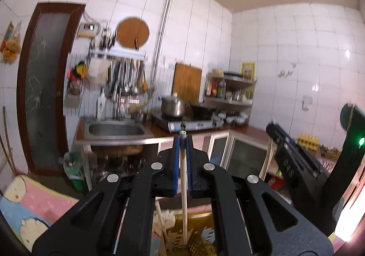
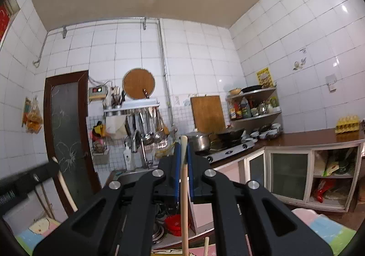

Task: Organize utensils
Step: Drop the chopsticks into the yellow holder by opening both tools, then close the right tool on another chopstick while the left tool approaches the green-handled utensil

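My left gripper (image 1: 182, 141) is shut on a pale chopstick (image 1: 183, 178) that stands upright between the blue pads, its lower end down in a yellow slotted basket (image 1: 196, 240) at the bottom of the left wrist view. Another pale stick (image 1: 162, 221) leans in that basket. My right gripper (image 2: 183, 145) is shut on a second pale chopstick (image 2: 184, 199), also held upright. The right gripper also shows at the right of the left wrist view (image 1: 294, 155). The left gripper shows at the lower left of the right wrist view (image 2: 29, 178) with its stick (image 2: 65, 187).
Ahead is a kitchen counter with a steel sink (image 1: 115, 129), a gas stove with a pot (image 1: 173, 105) and a wok (image 2: 230, 133). A wall rack of hanging ladles (image 2: 141, 123), a corner shelf of bottles (image 2: 253, 107) and glass-door cabinets (image 2: 289, 173) stand around. A pastel play mat (image 1: 29, 208) covers the floor.
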